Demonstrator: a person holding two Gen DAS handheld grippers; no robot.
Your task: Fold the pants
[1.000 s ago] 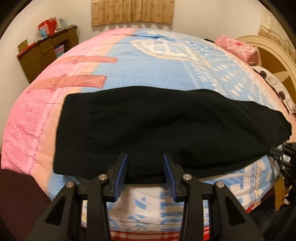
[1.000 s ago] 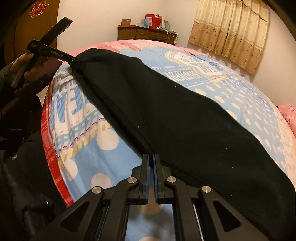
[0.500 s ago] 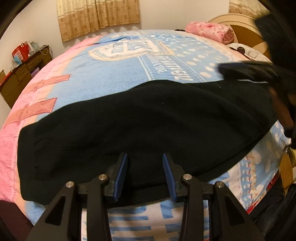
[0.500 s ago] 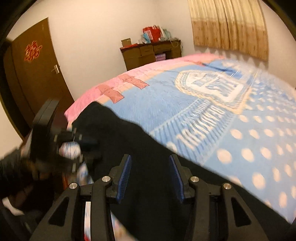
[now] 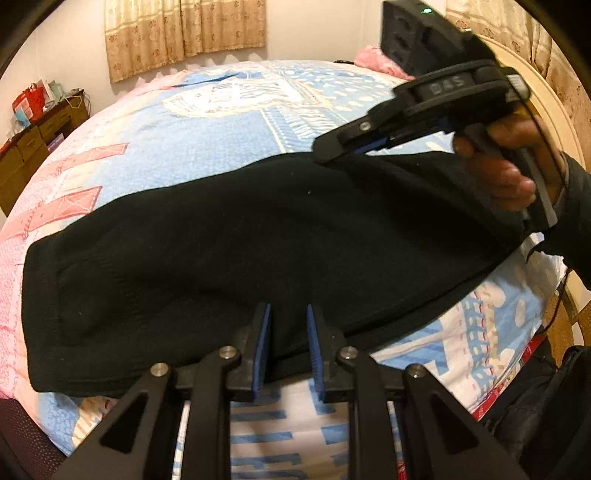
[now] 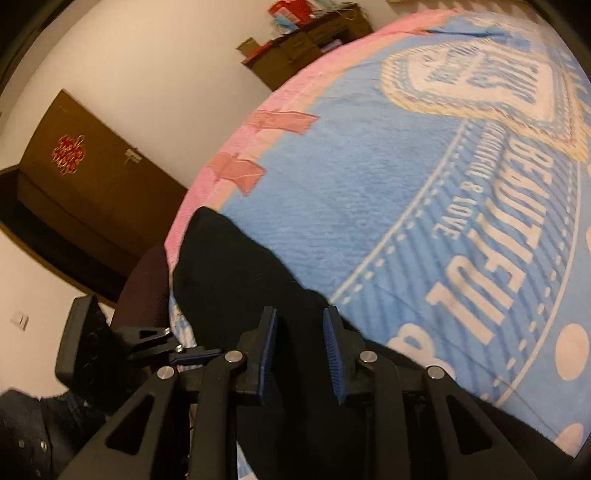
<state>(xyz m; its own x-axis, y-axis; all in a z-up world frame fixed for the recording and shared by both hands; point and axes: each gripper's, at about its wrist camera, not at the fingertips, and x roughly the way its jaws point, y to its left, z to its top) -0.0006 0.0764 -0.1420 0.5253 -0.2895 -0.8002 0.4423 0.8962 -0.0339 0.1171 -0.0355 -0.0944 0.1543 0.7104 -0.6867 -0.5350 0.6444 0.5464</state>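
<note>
Left gripper (image 5: 288, 347) sits low at the near edge of the bed, pointing down at the near hem of the pants (image 5: 236, 251) – jaws closing, blue pads a narrow gap apart, black cloth between them, pads not pressing on it. One pair of pants, black, lying flat in a long band across the near part of the blanket (image 5: 207, 133); one end near the pink left border, the other running off toward the right edge of the bed.

Right gripper (image 5: 334, 153) comes in from the right in the left wrist view, tips at the far edge of the pants, roughly mid-length. A hand (image 5: 506, 162) grips its handle, dark sleeve behind. From its own camera the jaws are apart and closing over black cloth; no pinch visible.

Farther back – blue and pink blanket with white dots and lettering, two pink strap shapes at its left border. One pink pillow (image 5: 369, 57) at the head. One brown dresser (image 5: 33, 144) against the wall, clutter on top. Curtain (image 5: 184, 33) beyond. One brown door (image 6: 92, 173) in the right wrist view.
</note>
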